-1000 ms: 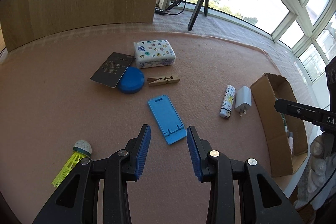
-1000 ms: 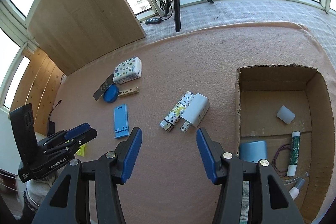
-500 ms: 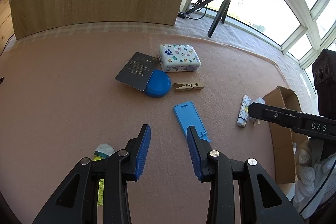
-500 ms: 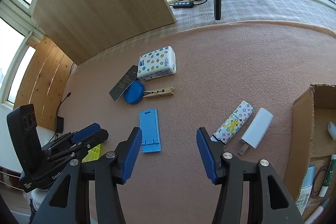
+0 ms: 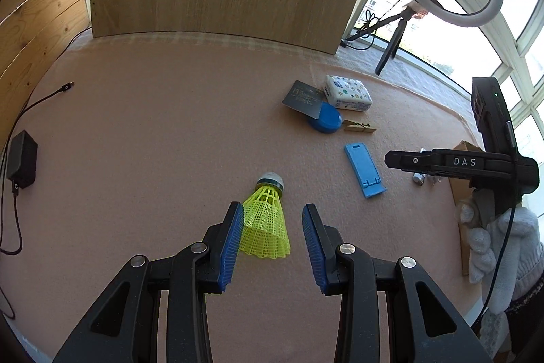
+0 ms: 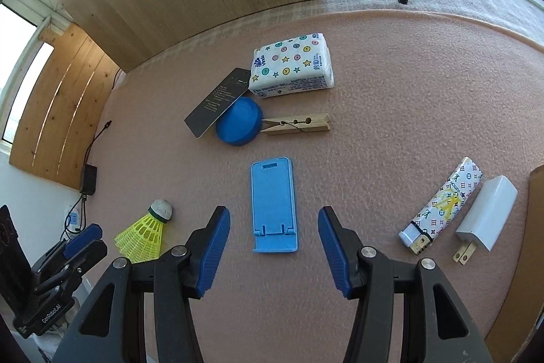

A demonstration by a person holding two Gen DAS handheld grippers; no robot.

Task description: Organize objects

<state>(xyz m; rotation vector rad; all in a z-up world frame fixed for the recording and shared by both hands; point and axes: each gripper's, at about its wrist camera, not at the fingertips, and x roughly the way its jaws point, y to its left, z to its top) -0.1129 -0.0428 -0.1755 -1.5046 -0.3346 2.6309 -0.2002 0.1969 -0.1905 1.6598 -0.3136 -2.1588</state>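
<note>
Left gripper (image 5: 273, 238) is spread wide w/ the shuttlecock (image 5: 267, 216) lying between its jaws, probably to pinch it. Right gripper (image 6: 274, 248), also spread, is lined up on the phone stand (image 6: 273, 205).

One shuttlecock (image 5: 267, 220); one clothespin (image 6: 296, 124)

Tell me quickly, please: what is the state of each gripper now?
Left gripper: open, holding nothing, its fingers either side of the yellow plastic shuttlecock.
Right gripper: open, empty, above the flat blue plastic phone stand.
</note>
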